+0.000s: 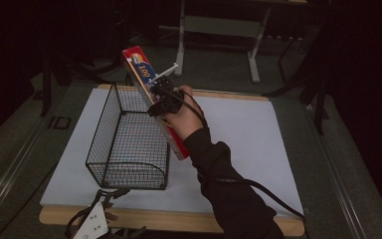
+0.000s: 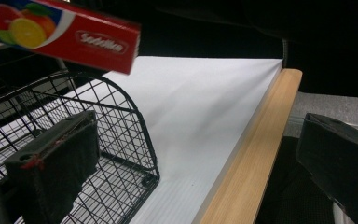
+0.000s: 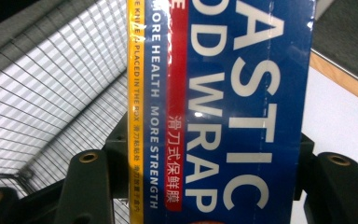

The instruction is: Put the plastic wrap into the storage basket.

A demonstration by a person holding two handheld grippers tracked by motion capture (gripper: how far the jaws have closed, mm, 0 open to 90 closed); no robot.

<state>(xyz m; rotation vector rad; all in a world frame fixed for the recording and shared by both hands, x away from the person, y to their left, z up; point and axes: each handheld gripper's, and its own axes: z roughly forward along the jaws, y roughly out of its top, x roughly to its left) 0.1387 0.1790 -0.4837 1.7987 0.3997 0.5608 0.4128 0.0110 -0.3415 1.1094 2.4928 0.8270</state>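
Right hand-held gripper [image 1: 163, 99] clamped on a long plastic wrap box [image 1: 151, 94], red, blue and yellow. Box held in the air, tilted, its far end raised, running along the right side of the black wire basket [image 1: 129, 144] and above its rim. In the right gripper view the box [image 3: 223, 112] sits between the two black jaws, one on each long side, blue face with white lettering toward the camera.

Basket stands on the white sheet [image 1: 258, 144] that covers the wooden desk [image 1: 179, 219], left of centre.

Left hand-held gripper [image 1: 97, 214] low at the near desk edge, just near of the basket's near end. Its jaws stand apart with nothing between them; basket corner [image 2: 135, 154] just beyond the left jaw, the box's red end [image 2: 88, 39] overhead.
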